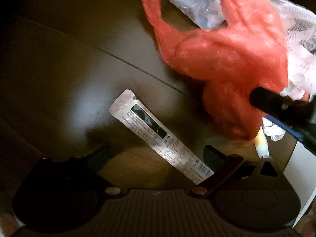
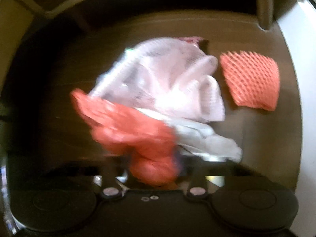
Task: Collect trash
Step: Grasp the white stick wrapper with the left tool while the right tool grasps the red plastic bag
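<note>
The left tongs (image 1: 156, 154) stood wide apart, pointing down over a long white wrapper (image 1: 161, 136) that lay flat on the dark wooden table (image 1: 59, 69), with nothing gripped. The right tongs (image 2: 152, 169) were pinched on a bunched red plastic bag (image 2: 134, 132), next to a white mesh bag (image 2: 165, 79) and an orange foam net (image 2: 251, 81) lying apart. The flat, thin wrapper could slip from the left fingers, and the bag's slick film could slide out of the right.

A home; dark wood floor (image 1: 69, 63); chair leg (image 2: 265, 6); scattered household wrappers (image 1: 160, 136).
</note>
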`<state>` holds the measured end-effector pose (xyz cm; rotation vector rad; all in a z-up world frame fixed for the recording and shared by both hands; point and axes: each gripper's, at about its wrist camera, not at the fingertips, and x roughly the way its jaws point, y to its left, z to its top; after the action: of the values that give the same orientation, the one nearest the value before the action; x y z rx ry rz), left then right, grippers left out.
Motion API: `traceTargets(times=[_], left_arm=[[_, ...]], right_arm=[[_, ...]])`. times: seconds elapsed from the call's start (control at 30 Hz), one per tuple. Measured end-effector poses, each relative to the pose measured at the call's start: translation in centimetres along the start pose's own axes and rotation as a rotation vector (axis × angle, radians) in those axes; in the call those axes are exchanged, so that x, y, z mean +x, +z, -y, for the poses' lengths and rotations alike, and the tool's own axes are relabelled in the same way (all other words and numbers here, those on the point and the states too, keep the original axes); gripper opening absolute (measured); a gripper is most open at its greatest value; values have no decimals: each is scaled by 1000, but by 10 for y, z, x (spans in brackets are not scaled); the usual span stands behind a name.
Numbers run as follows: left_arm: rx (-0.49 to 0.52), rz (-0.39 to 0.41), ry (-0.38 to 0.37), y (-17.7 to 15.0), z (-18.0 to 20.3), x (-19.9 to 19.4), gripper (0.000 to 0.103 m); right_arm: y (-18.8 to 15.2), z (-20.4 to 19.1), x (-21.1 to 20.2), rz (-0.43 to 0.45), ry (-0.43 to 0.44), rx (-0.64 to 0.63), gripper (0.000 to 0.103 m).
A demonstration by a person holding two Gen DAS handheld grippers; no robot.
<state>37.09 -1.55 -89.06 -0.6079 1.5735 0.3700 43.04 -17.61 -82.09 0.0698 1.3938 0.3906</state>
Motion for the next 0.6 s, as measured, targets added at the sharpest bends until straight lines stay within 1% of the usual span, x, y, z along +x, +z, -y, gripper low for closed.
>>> traceTargets(times=[0.1, 0.17, 0.2, 0.23, 0.27, 0.3, 0.33, 0.37, 0.4, 0.47, 0.5, 0.57, 0.6], left_arm=[[21, 10, 21, -5, 5, 0, 96], [30, 22, 50, -7, 7, -2, 85], [33, 26, 63, -8, 7, -3, 83], [31, 31, 62, -6, 13, -4, 75], [30, 41, 59, -6, 14, -6, 64], [31, 45, 55, -5, 15, -8, 58], [34, 43, 52, -4, 13, -8, 49], [37, 35, 42, -3, 15, -8, 35], [33, 28, 25, -2, 14, -8, 33], [9, 19, 15, 1, 12, -9, 23], [4, 16, 5, 2, 10, -9, 22], [-6, 18, -8, 5, 6, -11, 12], [-7, 19, -12, 6, 4, -12, 10]], right_arm=[[-2, 1, 0, 6, 24, 16, 22], [-4, 0, 0, 9, 29, -2, 18], [-5, 0, 0, 8, 29, -5, 17], [-6, 0, 0, 9, 33, 1, 16], [-6, 1, -1, 12, 42, 9, 14], [-7, 1, -2, 17, 45, 16, 13], [-8, 3, -2, 21, 47, 20, 12], [-10, 3, -3, 23, 50, 24, 10], [-11, 4, -3, 26, 50, 29, 9], [-14, 5, -5, 30, 55, 46, 6], [-16, 3, -6, 33, 57, 54, 6], [-19, 4, -8, 37, 59, 66, 5], [-20, 5, -10, 36, 61, 71, 4]])
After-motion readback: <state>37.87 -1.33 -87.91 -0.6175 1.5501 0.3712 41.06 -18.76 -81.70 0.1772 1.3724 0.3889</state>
